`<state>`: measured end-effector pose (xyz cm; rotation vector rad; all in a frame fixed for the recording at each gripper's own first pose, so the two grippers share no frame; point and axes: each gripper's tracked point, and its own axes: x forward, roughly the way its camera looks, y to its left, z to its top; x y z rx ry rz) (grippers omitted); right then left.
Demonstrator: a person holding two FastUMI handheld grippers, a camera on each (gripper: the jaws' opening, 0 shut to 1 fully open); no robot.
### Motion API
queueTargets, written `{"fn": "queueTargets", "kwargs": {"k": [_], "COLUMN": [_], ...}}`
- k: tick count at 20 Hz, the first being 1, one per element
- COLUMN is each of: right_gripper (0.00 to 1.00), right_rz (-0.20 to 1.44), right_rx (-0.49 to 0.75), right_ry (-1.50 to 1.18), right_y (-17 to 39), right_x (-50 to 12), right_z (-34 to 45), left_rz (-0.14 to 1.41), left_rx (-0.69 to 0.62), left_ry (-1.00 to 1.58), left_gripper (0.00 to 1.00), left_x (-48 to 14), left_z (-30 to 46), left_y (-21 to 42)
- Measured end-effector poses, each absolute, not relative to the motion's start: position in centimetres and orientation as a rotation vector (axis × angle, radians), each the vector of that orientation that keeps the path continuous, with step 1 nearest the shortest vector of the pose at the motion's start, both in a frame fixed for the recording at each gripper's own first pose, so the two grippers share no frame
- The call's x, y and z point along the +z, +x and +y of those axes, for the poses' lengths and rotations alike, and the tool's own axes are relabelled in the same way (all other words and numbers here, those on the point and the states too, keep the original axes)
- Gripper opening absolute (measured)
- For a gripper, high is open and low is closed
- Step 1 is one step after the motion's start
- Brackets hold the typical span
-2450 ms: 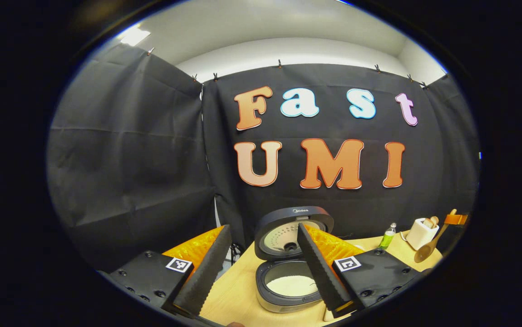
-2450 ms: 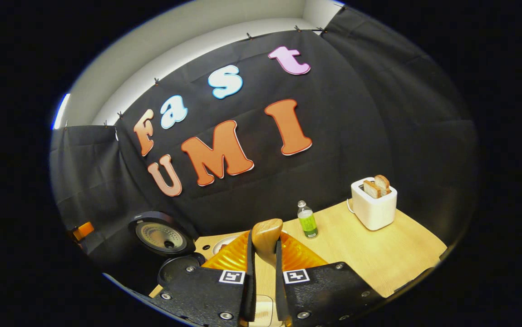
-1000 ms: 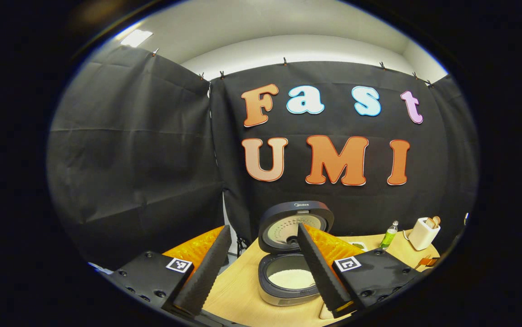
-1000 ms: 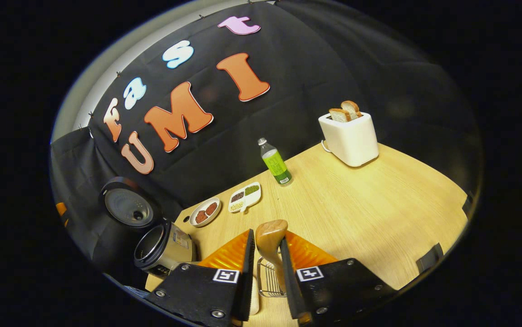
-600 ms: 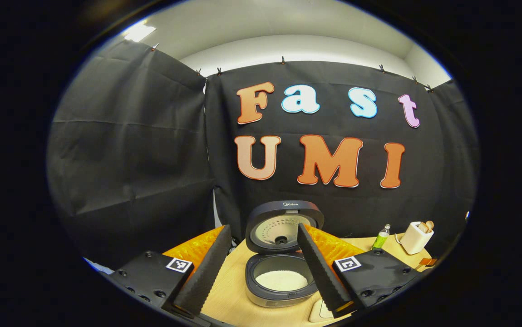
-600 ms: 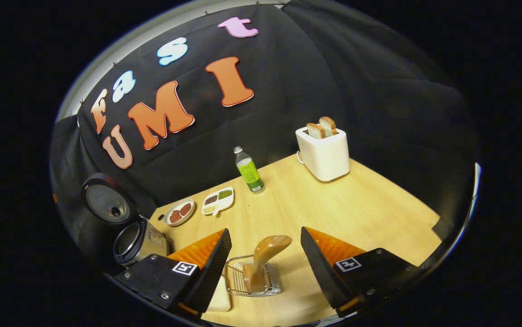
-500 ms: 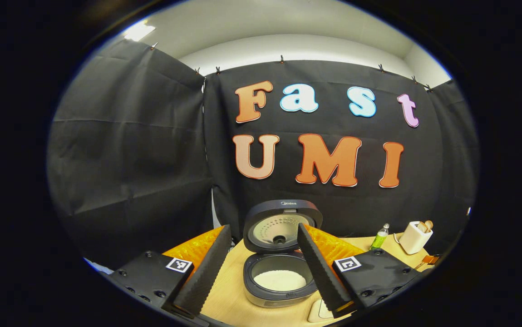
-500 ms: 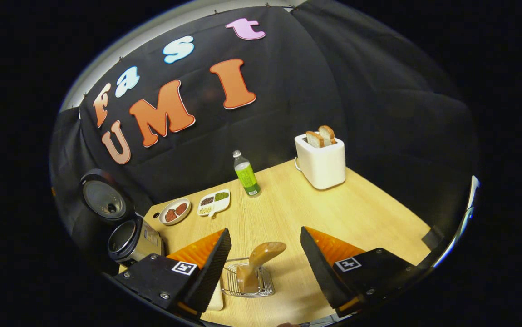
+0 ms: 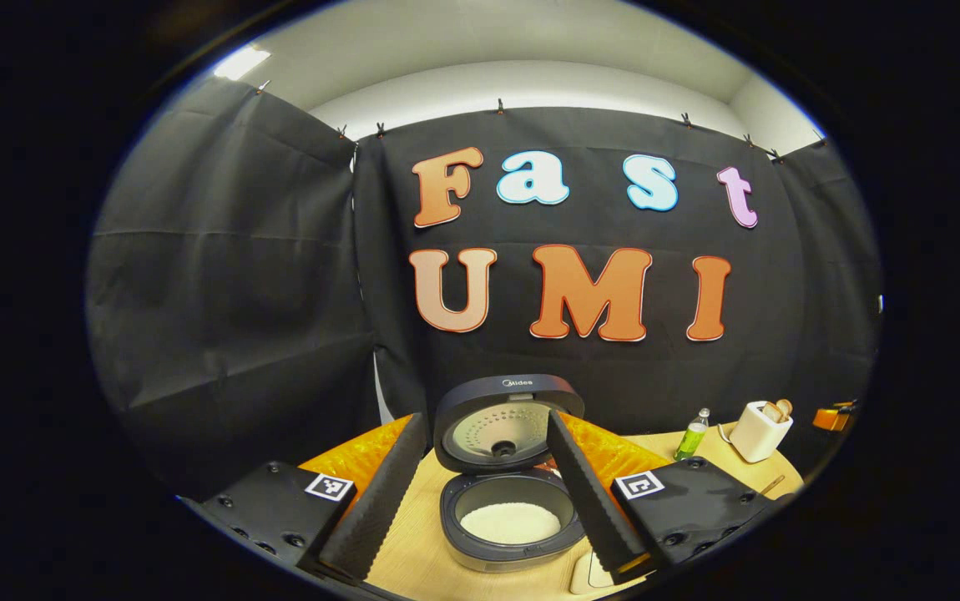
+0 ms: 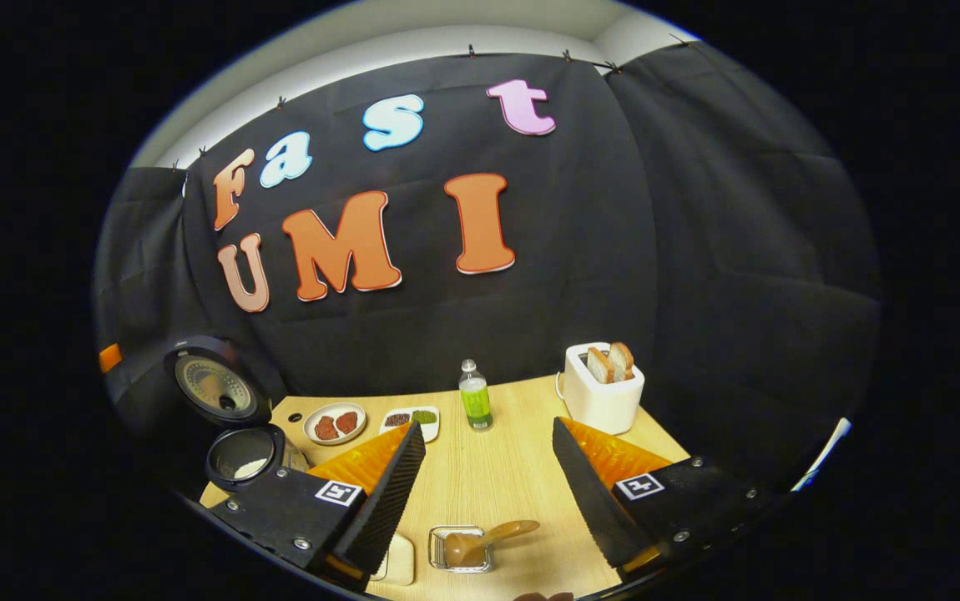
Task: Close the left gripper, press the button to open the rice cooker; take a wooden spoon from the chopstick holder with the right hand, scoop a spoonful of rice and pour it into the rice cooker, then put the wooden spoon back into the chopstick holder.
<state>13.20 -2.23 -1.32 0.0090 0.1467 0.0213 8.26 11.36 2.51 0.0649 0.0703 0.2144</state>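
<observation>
The rice cooker stands open with its lid raised and white rice in the pot. My left gripper hangs open in front of it, holding nothing. In the right gripper view the wooden spoon rests in the wire chopstick holder, its handle leaning right. My right gripper is open above and behind the holder, apart from the spoon. The open cooker sits at the table's left end.
On the wooden table stand a green bottle, a white toaster with bread, a round dish and a divided dish. A cream pad lies left of the holder.
My right gripper opened and let go of the wooden spoon, which now stays in the holder. That gripper then drew back and levelled out. The left gripper stayed open with little movement.
</observation>
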Motion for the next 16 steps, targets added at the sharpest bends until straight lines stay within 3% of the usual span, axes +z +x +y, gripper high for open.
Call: {"fn": "queueTargets", "kwargs": {"k": [8, 9, 10, 14, 16], "right_gripper": [0.95, 0.95, 0.95, 0.95, 0.95], "right_rz": [0.053, 0.057, 0.056, 0.038, 0.036], "right_rx": [-0.012, -0.021, -0.029, -0.056, -0.059], "right_ry": [-0.037, -0.052, -0.066, -0.12, -0.113], "right_y": [12.2, 12.0, 11.8, 11.3, 11.1], "right_x": [3.6, 3.6, 3.7, 4.7, 5.5], "right_z": [-1.6, -1.7, -1.7, -2.2, -2.0], "left_rz": [0.034, 0.042, 0.056, 0.134, 0.181], "left_rx": [0.15, 0.143, 0.128, 0.125, 0.126], "left_ry": [0.08, 0.081, 0.074, 0.076, 0.088], "left_gripper": [0.98, 1.0, 0.94, 0.98, 0.95], "left_x": [6.6, 7.0, 7.3, 6.8, 5.8], "left_z": [10.5, 10.3, 10.0, 10.2, 10.5], "left_y": [18.3, 19.8, 21.6, 27.0, 29.4]}}
